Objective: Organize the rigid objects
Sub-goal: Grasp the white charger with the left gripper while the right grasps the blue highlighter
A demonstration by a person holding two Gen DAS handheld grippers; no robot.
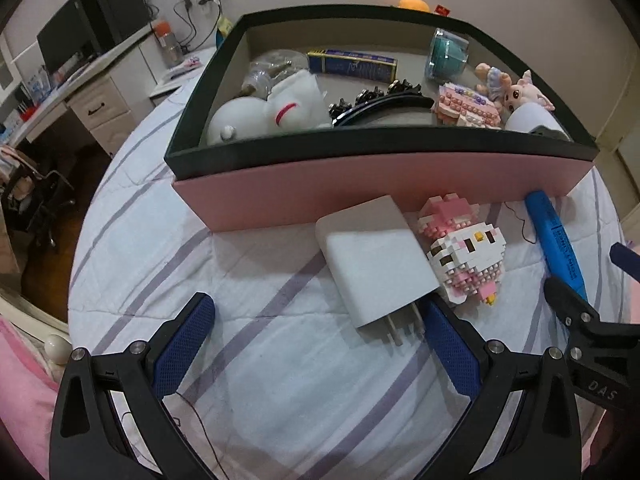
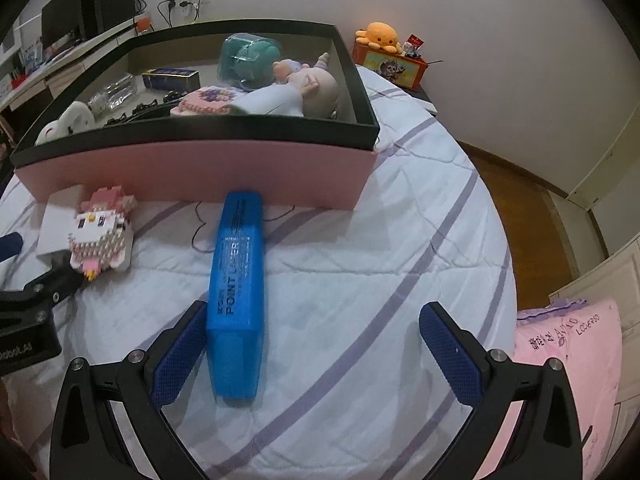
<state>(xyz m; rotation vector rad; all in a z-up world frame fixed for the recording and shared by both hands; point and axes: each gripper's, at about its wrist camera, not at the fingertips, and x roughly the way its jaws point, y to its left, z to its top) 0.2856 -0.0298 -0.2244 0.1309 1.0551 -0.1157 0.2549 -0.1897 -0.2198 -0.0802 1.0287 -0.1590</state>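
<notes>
Box (image 1: 360, 196): pink w/ black rim. Marker (image 2: 238, 280): blue. Charger (image 1: 376, 264): white. Block figure (image 1: 466, 252): pink/white. Bedsheet (image 2: 360, 280): white, purple stripes.

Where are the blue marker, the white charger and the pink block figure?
blue marker (image 2: 236, 292): right wrist view, middle of barrel.
white charger (image 1: 376, 256): left wrist view, flat top face.
pink block figure (image 1: 466, 248): left wrist view, white face.

A home bedroom: striped bedspread (image 2: 360, 260), pillow (image 2: 568, 360), desk (image 1: 80, 92).

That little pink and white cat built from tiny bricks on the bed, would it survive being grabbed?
The pink and white brick cat figure looks rigid, so it probably won't bend. Its small studded pieces might pop off under a hard squeeze. Lying on the soft striped quilt, it would likely slide rather than roll.
</notes>
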